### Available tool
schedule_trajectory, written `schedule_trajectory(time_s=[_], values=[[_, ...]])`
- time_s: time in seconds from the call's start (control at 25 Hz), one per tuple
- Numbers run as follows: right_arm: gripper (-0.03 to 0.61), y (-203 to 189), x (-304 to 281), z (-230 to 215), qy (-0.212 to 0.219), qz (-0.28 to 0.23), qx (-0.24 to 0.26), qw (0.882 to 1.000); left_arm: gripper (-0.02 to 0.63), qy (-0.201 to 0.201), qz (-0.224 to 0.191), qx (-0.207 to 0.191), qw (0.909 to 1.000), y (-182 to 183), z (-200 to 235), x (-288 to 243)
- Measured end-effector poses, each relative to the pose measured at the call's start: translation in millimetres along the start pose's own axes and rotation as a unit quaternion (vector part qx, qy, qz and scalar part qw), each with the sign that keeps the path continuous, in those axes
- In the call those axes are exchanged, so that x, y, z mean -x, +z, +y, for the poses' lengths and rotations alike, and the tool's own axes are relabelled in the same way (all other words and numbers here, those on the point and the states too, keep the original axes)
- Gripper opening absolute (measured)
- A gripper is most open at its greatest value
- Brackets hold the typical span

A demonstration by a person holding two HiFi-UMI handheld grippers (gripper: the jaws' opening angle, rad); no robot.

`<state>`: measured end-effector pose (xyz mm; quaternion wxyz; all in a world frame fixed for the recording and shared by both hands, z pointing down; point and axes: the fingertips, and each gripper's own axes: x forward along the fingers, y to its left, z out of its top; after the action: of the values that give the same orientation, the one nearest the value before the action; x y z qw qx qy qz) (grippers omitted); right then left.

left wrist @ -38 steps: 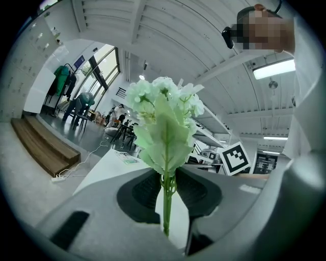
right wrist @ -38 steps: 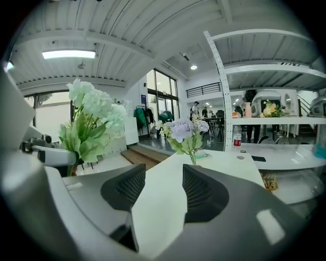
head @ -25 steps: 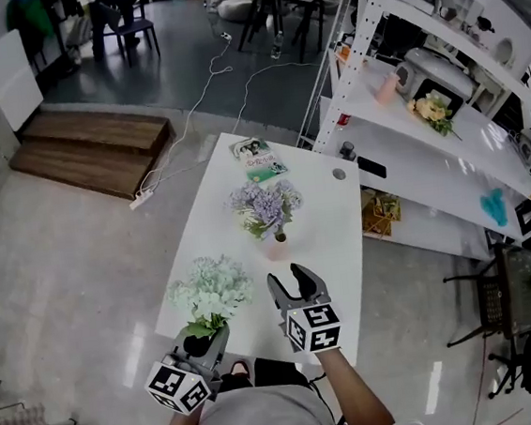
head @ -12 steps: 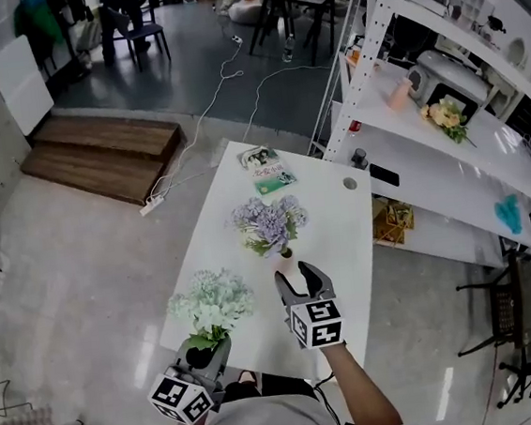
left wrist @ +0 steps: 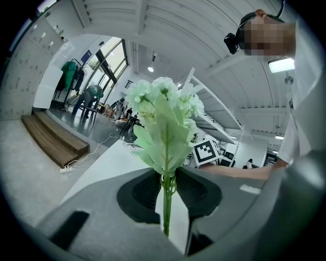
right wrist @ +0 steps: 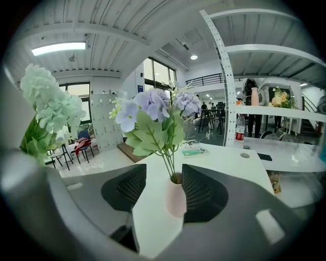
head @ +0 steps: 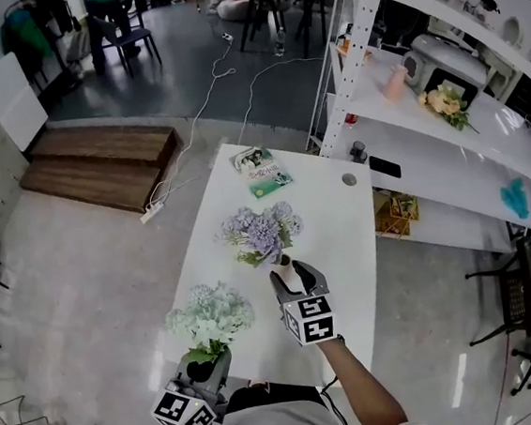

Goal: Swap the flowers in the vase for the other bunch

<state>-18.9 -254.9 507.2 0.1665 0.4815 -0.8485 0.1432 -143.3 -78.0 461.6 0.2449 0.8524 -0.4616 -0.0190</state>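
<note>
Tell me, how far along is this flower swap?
Done: the left hand-held gripper grips the pale green bunch by its stem. In hand: the right hand-held gripper, jaws apart, sits around the pink vase. Left: the purple flowers are still in the vase; they must come out and the green bunch go in.

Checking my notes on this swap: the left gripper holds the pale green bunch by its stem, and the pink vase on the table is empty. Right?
The pink vase is not empty: the purple flowers stand in it, as the right gripper view shows. The left gripper does hold the pale green bunch by its stem.
</note>
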Motion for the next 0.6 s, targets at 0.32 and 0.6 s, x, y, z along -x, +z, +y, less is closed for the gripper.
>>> schedule_trajectory(time_s=[0.32, 0.6], values=[[0.192, -5, -19, -10, -0.004, 0.014, 0.031, 0.999, 0.080, 0.008, 0.022, 0.001, 0.9997, -4, 3, -10], [0.185, -7, -36, -13, -0.003, 0.018, 0.038, 0.999, 0.078, 0.014, 0.032, 0.004, 0.9994, -9, 7, -16]])
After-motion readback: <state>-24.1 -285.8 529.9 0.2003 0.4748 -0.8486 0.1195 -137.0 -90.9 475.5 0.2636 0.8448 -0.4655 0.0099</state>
